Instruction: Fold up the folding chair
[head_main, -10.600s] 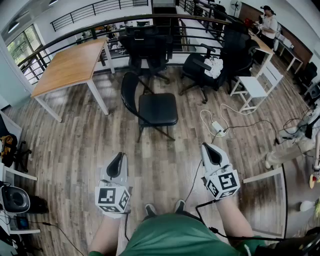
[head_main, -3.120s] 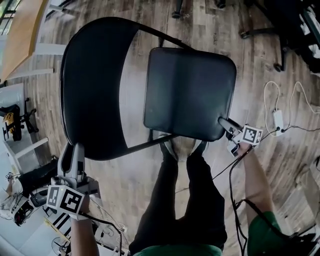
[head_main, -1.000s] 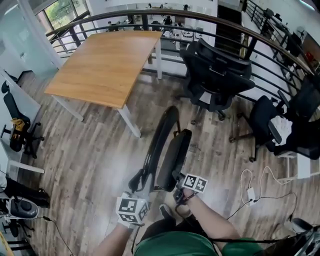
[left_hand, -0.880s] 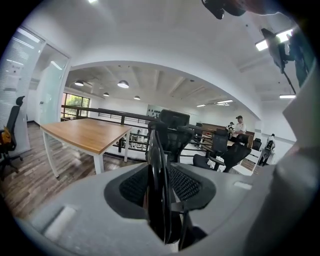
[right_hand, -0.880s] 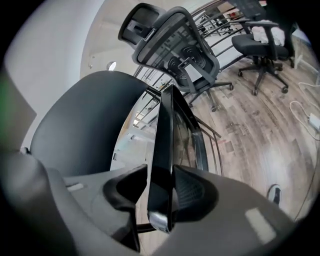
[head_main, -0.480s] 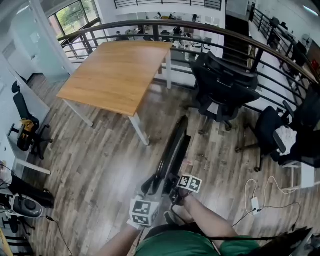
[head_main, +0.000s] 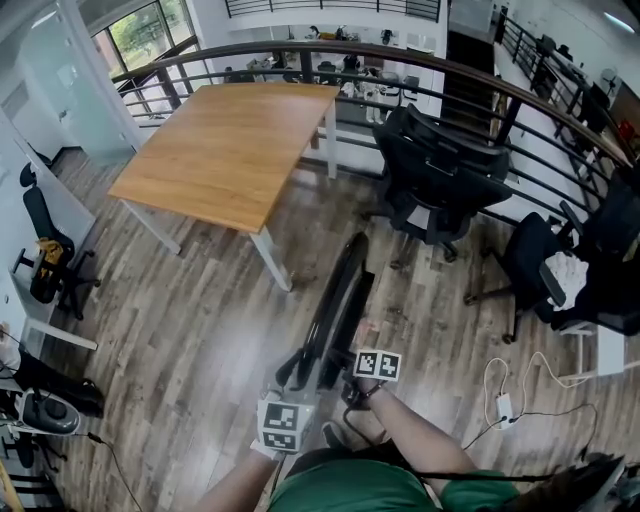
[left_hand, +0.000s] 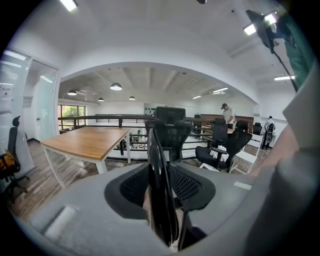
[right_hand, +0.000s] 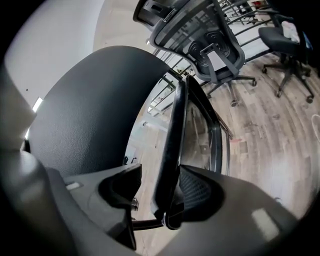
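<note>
Over an office's wood floor (head_main: 200, 300), holds the chair (head_main: 338, 290) edge-on dead ahead, folded near flat, long axis running away from both: left gripper (left_hand: 160, 187) clenched on its back, right gripper (right_hand: 160, 192) just loosened, seat edge between the jaws.

Green shirt (head_main: 350, 490); grey left gripper (left_hand: 160, 186) and right gripper (right_hand: 162, 187) with marker cubes
</note>
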